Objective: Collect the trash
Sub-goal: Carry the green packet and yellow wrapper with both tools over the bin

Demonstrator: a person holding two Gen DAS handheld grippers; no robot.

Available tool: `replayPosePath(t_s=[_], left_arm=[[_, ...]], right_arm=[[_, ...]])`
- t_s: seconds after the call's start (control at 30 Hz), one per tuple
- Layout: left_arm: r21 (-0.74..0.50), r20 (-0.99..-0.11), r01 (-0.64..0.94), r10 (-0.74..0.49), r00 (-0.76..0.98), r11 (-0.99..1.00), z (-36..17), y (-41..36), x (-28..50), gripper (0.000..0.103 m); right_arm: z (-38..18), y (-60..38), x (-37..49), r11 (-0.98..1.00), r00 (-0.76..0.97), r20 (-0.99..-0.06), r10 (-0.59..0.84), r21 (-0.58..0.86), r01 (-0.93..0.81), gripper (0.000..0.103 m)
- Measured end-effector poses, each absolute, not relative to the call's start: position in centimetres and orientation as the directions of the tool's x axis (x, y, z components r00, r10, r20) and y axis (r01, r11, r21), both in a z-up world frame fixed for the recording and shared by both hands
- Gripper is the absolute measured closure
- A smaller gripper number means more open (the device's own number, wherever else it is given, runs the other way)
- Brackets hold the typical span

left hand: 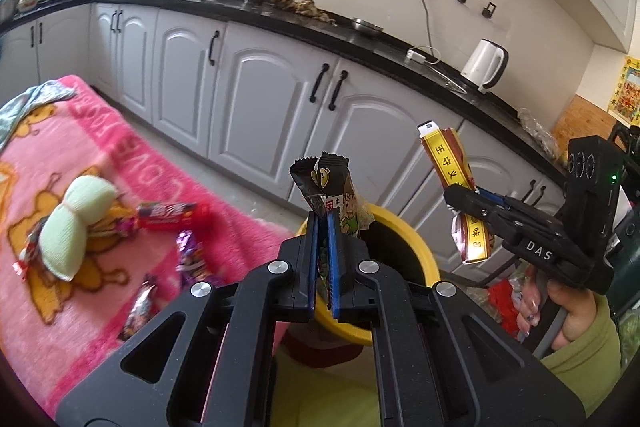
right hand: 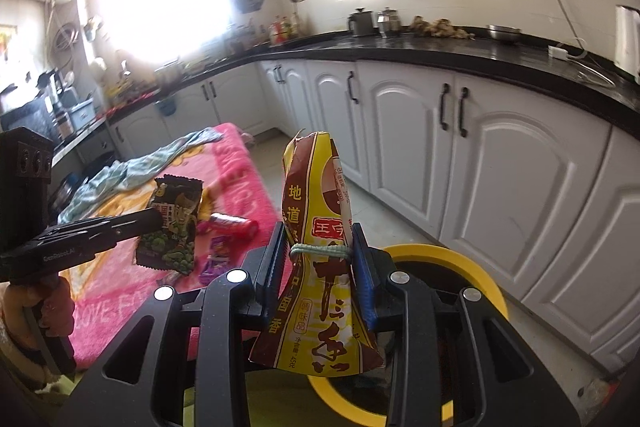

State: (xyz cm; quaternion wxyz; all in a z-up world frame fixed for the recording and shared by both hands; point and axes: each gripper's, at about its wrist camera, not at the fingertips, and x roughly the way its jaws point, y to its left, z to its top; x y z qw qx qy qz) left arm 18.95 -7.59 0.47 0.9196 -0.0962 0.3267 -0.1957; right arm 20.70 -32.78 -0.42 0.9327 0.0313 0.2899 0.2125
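Black foil stands up between my left claw (left hand: 323, 227), which is clamped tight on a dark snack wrapper (left hand: 330, 187). My right claw (right hand: 320, 251) pinches a yellow-and-brown seasoning packet (right hand: 316, 267) at its waist, where a green rubber band (right hand: 316, 249) circles it. Both wrappers hang above the yellow bin (left hand: 416, 247), its rim just beyond my fingers. Off to the left lies the pink blanket (left hand: 100, 155), with a red wrapper (left hand: 172, 213), a purple wrapper (left hand: 190, 255) and a pale green cloth bundle (left hand: 76, 223) on it.
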Motion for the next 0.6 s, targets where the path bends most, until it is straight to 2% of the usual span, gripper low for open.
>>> replayPosePath(t_s=[0.6], left_arm=[[-0.315, -0.584, 0.376, -0.49, 0.647, 0.871, -1.8, -14.4, 21.9, 0.101]], right_arm=[[-2.8, -38.6, 21.3, 0.949, 0.786, -0.533, 0.313, 0.218, -0.229, 0.073]])
